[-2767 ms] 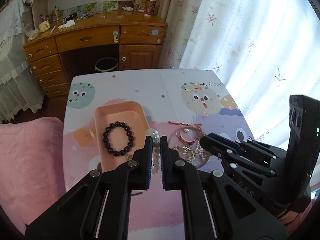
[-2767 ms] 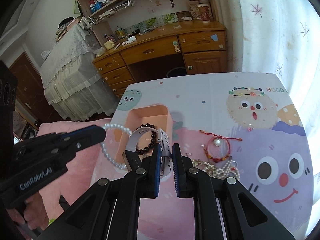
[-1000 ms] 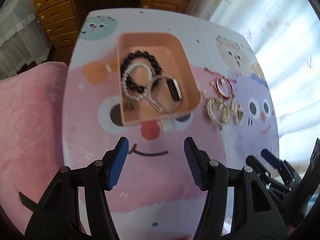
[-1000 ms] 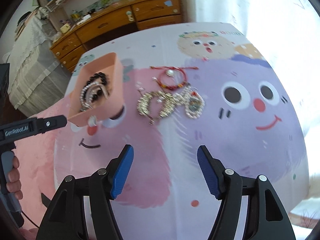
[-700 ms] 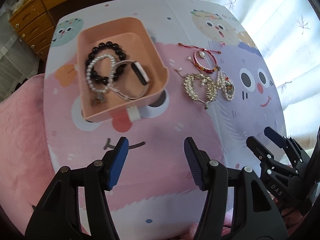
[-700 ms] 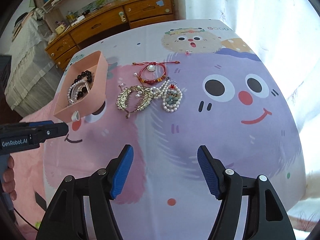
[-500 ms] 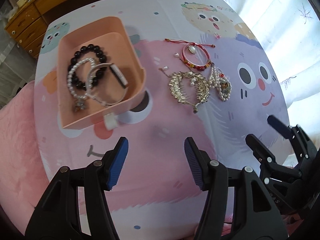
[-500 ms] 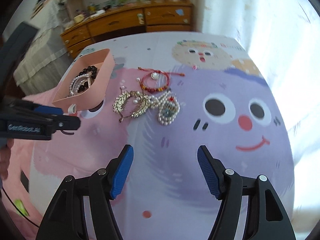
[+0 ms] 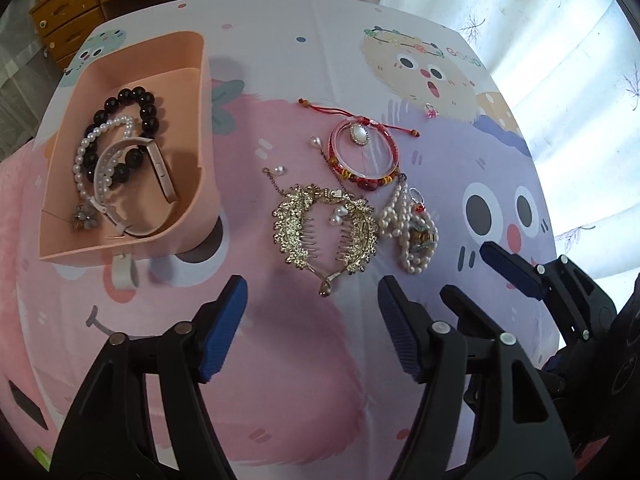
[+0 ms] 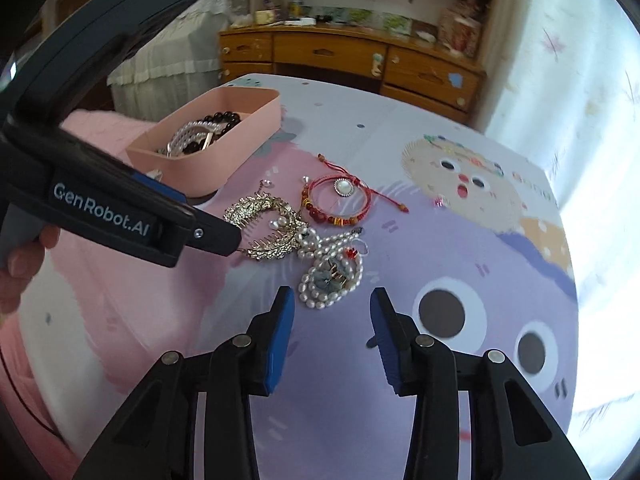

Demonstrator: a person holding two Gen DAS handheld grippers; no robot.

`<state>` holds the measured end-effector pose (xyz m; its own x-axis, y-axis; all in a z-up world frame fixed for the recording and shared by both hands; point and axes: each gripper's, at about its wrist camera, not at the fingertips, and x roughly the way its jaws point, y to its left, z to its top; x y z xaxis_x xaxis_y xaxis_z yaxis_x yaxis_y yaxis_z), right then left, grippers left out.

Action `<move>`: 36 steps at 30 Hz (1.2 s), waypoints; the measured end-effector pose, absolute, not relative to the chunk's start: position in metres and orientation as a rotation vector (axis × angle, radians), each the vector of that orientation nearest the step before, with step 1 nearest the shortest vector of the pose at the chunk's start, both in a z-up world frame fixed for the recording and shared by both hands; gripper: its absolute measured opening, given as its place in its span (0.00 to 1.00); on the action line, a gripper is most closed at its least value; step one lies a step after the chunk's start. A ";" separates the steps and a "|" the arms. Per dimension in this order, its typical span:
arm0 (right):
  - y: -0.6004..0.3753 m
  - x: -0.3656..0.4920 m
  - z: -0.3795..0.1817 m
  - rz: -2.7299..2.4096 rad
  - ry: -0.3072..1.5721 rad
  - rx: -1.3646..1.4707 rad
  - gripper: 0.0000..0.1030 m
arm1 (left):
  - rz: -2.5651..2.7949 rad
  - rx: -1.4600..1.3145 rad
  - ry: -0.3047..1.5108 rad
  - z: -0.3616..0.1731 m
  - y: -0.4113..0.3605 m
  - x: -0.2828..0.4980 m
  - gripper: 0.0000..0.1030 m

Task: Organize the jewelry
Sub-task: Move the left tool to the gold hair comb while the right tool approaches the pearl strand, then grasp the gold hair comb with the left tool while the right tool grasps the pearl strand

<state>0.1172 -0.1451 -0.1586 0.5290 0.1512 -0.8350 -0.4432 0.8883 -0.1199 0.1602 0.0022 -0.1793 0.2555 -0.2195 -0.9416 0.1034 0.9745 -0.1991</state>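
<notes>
On the left of the desk (image 9: 304, 40), the pink tray (image 9: 202, 128) holds a black bead bracelet (image 9: 138, 98), a pearl strand (image 9: 82, 160) and a band watch (image 9: 160, 172). Right of it, loose on the desk, lie a gold hair comb (image 9: 326, 226), a red bangle (image 9: 364, 152) and a pearl cluster (image 9: 412, 232). The left claw (image 9: 312, 322) hangs open above the comb, and the right claw (image 10: 332, 334) stands open just short of the pearl cluster, both empty.

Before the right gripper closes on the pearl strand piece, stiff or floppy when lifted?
Probably floppy: the pearl strand piece lies in loose loops of small beads, so it should sag from the jaws. It touches the gold hair comb, so it may snag and drag that. The rounded beads look slippery; grip across a bunch.
</notes>
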 end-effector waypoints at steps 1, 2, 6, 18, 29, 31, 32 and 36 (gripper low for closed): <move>-0.144 0.119 -0.162 0.381 0.943 -0.366 0.39 | -0.222 -0.103 1.295 -0.181 0.000 0.161 0.70; -0.143 0.120 -0.165 0.393 0.940 -0.385 0.39 | -0.221 -0.098 1.297 -0.183 -0.001 0.161 0.71; -0.143 0.126 -0.172 0.446 0.924 -0.413 0.39 | -0.203 -0.040 1.267 -0.186 -0.011 0.161 0.72; -0.142 0.147 -0.187 0.550 0.930 -0.444 0.35 | -0.184 0.027 1.199 -0.197 -0.026 0.167 0.72; -0.149 0.157 -0.201 0.566 0.925 -0.398 0.21 | -0.184 0.076 1.203 -0.211 -0.039 0.173 0.72; -0.154 0.162 -0.201 0.572 0.939 -0.356 0.19 | -0.181 0.083 1.196 -0.214 -0.042 0.175 0.72; -0.155 0.162 -0.201 0.573 0.941 -0.350 0.18 | -0.174 0.081 1.191 -0.214 -0.043 0.175 0.72; -0.159 0.165 -0.199 0.575 0.954 -0.328 0.14 | -0.161 0.073 1.162 -0.216 -0.044 0.176 0.72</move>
<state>0.1648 -0.1587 -0.1993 0.4459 0.3145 -0.8380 -0.5940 0.8044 -0.0141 0.1762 -0.0438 -0.2158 0.3877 -0.0886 -0.9175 0.1638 0.9861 -0.0260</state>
